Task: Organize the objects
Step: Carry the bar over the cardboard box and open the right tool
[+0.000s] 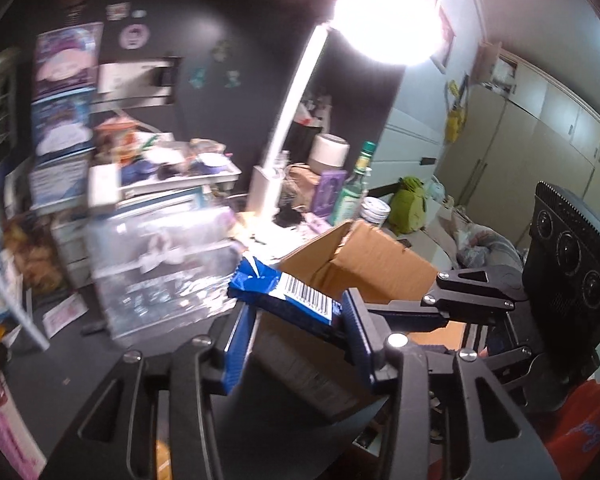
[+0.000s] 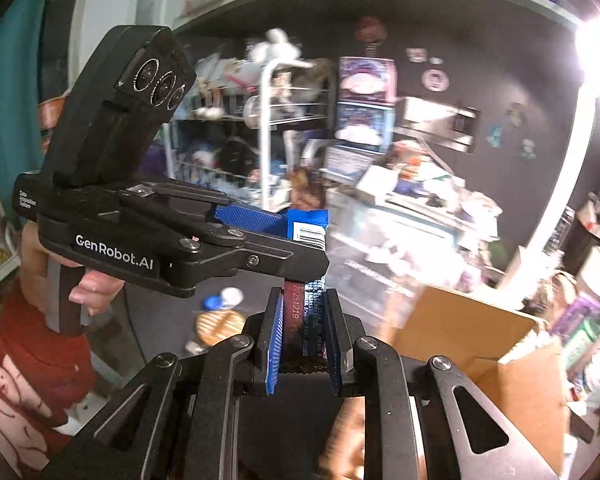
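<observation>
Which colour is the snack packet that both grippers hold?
The flat plastic snack packet is blue with a white barcode label; the left wrist view shows it best.

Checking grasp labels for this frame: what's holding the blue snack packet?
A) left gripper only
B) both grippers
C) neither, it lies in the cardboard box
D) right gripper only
B: in the right wrist view the right gripper has its jaws closed on one end of the blue snack packet while the left gripper clamps the other end, beside the cardboard box.
</observation>
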`<action>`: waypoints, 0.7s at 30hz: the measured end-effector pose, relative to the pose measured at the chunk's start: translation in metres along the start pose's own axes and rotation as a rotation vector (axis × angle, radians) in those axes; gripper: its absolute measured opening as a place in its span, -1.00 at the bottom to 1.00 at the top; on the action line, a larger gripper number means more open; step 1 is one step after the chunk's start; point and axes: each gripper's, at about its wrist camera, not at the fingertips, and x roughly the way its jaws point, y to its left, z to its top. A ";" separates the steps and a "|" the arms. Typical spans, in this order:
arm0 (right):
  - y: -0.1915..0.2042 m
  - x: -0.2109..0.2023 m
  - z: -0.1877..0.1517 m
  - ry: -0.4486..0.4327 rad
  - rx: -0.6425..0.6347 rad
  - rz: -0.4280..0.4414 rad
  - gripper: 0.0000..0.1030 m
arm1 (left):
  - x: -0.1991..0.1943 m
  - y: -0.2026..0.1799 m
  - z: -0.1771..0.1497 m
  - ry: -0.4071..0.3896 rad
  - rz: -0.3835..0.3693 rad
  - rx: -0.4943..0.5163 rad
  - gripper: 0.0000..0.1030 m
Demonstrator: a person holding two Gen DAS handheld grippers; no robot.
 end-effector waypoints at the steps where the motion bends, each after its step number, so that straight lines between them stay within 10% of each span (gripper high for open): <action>1: -0.009 -0.004 -0.002 0.000 0.011 -0.012 -0.73 | 0.007 -0.005 0.004 0.006 -0.008 0.008 -0.19; 12: -0.074 -0.022 -0.026 0.059 0.105 -0.059 -0.72 | 0.069 -0.038 0.023 0.093 -0.043 0.052 -0.19; 16: -0.082 -0.015 -0.031 0.093 0.130 -0.063 -0.56 | 0.071 -0.037 0.023 0.083 0.012 0.061 0.44; 21: -0.087 -0.016 -0.035 0.101 0.143 -0.069 -0.48 | 0.057 -0.028 0.023 0.052 0.017 0.041 0.54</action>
